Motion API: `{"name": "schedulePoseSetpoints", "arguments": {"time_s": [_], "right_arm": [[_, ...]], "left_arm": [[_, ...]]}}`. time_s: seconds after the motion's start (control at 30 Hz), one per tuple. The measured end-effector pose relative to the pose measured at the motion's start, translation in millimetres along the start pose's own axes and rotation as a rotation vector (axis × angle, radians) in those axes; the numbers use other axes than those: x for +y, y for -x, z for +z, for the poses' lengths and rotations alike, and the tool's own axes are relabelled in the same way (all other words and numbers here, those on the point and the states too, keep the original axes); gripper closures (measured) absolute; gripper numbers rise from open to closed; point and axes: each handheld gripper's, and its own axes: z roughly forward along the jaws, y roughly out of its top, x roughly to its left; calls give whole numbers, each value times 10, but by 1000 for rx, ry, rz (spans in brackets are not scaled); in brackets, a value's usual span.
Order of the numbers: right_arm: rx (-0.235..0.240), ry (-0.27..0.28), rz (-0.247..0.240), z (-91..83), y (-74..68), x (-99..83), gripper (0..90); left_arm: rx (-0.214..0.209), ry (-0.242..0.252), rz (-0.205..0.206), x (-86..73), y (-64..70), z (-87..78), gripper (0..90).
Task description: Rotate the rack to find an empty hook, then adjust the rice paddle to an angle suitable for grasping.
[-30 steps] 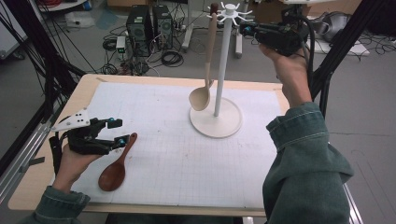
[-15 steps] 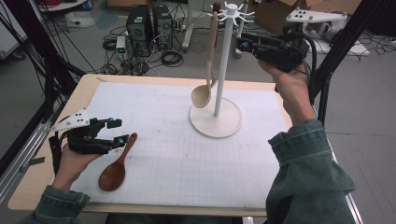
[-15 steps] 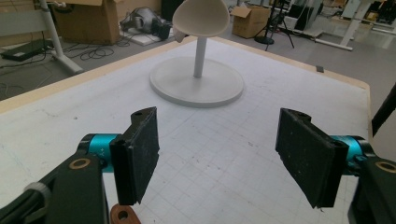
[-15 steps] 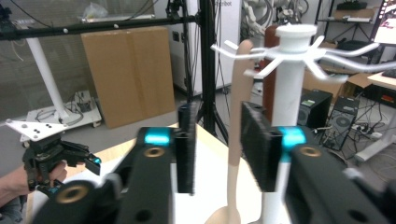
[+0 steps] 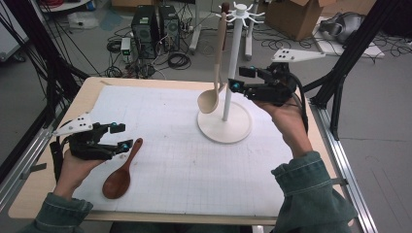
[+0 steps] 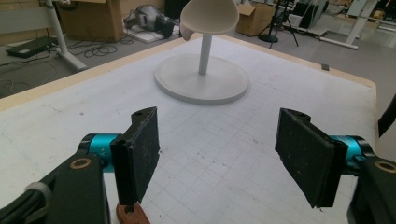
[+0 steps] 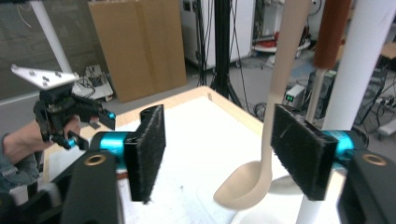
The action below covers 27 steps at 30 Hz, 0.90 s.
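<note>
Nearest the person, two forearms in green denim sleeves (image 5: 311, 191) are reaching in over the light wooden table (image 5: 58, 189), which is lying under a white gridded mat (image 5: 189, 160). The left black two-jaw gripper (image 5: 121, 136) is sitting low over the mat's left edge, its jaws standing spread with nothing between them; in the left gripper view (image 6: 217, 158) the two black pads are gaping wide over bare mat. Just beside that gripper, a dark brown wooden spoon (image 5: 120, 174) is lying flat on the mat, bowl toward the person and handle pointing away, its handle tip showing under the left-hand jaw in the left gripper view (image 6: 130, 214).

Farther out, the right black two-jaw gripper (image 5: 240, 80) is hovering above the table at the right, pointing leftward at the stand; its jaws are also standing wide apart and gripping nothing. In the right gripper view (image 7: 217, 149) the pale spoon's handle is passing just inside the right-hand pad, though whether it is touching the pad cannot be told.

Beyond it, a white round-based utensil stand with a tall post and hooked top (image 5: 226, 127) is standing on the mat's far right part. A pale beige wooden spoon (image 5: 214, 80) is hanging from one hook, bowl down, close to the post and clear of the base.
</note>
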Motion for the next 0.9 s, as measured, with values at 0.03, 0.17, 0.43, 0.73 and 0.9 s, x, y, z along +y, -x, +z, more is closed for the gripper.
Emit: {"name": "schedulePoseSetpoints", "arguments": {"time_s": [0.03,0.17,0.43,0.73,0.9], "right_arm": [[0,1,0,14,-12,-40,339],[-1,-15,3,43,-49,-215,333],[-15,-34,28,17,-76,-511,304],[-15,-51,40,-4,-156,-853,290],[-23,-60,36,-18,-207,-1035,275]], "left_arm": [[2,-1,-2,-3,-2,0,310],[14,-10,-4,-16,-17,1,311],[30,-28,-8,-49,-32,27,318],[63,-60,-14,-120,-66,97,406],[73,-93,-14,-159,-86,131,532]]}}
